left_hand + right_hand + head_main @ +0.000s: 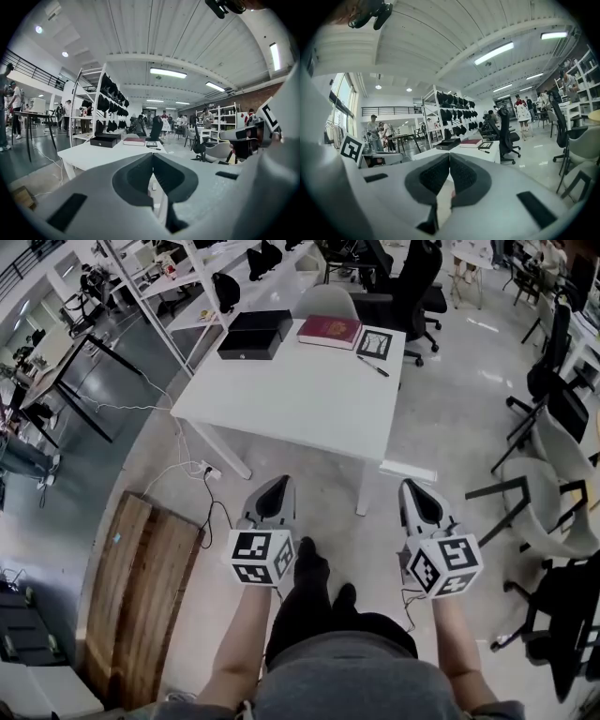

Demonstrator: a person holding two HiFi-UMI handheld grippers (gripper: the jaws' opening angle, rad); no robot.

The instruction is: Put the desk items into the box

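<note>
A white table (291,395) stands ahead of me. At its far edge lie a black box (253,334) with its lid beside it, a red book (329,331), a black-framed card (374,342) and a pen (372,367). My left gripper (275,491) and right gripper (419,491) hang side by side over the floor, short of the table's near edge. Both are shut with nothing between the jaws. The left gripper view looks past the shut tips (152,157) to the box (105,140) and book (134,141). The right gripper view shows its tips (449,155), the box (447,145) and the book (470,143).
A wooden pallet (141,601) lies on the floor at my left, with cables (202,474) running to a socket strip. Chairs (553,493) stand at the right, an office chair (408,287) behind the table, and a shelf rack (187,287) at the back left.
</note>
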